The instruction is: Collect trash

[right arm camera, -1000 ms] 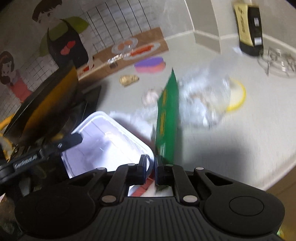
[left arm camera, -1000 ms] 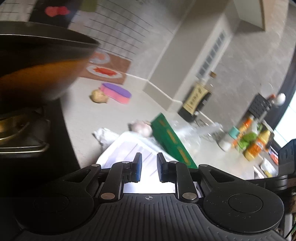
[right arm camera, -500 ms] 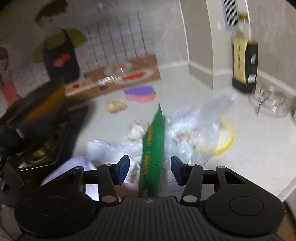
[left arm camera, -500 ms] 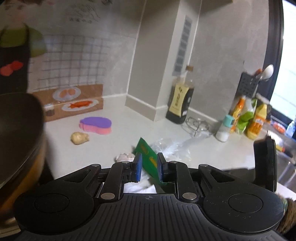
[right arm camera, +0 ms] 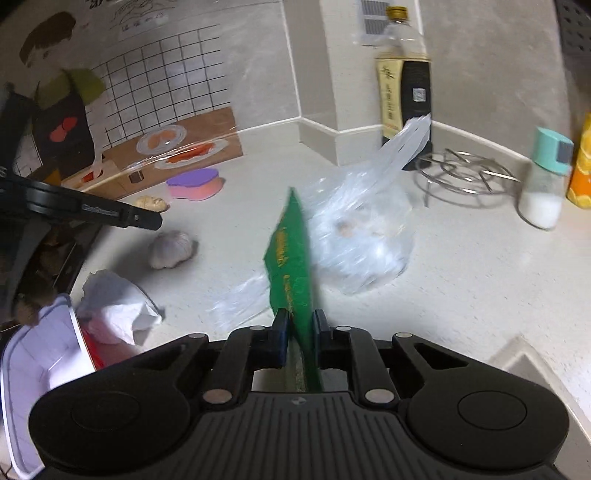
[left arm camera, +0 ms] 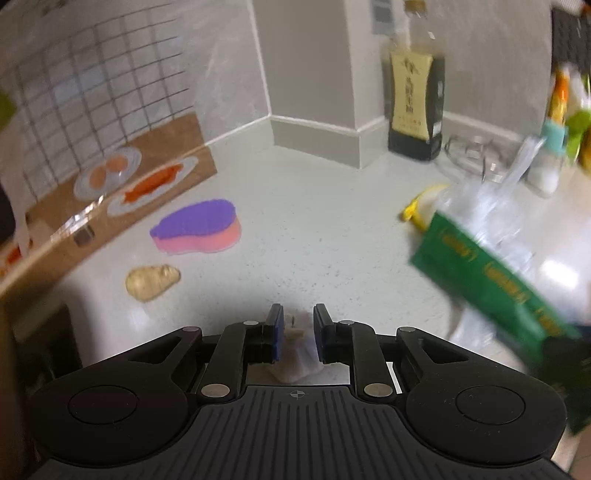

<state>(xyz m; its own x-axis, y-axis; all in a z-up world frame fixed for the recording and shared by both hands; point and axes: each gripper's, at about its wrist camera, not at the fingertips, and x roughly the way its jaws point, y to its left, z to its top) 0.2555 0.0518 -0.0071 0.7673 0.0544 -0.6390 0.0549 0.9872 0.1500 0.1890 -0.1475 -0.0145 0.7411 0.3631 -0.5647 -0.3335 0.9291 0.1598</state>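
Your right gripper [right arm camera: 298, 334] has just closed on the flat green wrapper [right arm camera: 290, 266], near centre; keep it pinched. Your left gripper [left arm camera: 297, 336], slightly parted, apparently empty, hovers over the garlic bulb [left arm camera: 295, 354].

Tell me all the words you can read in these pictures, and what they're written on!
None can be read for sure.
Green packet: yellow print, too blurred.
Dark sauce bottle: characters on its cream label, too blurred.
Left gripper: small white lettering on its side in the right wrist view, too small.
Wall drawing: handwriting, unreadable.
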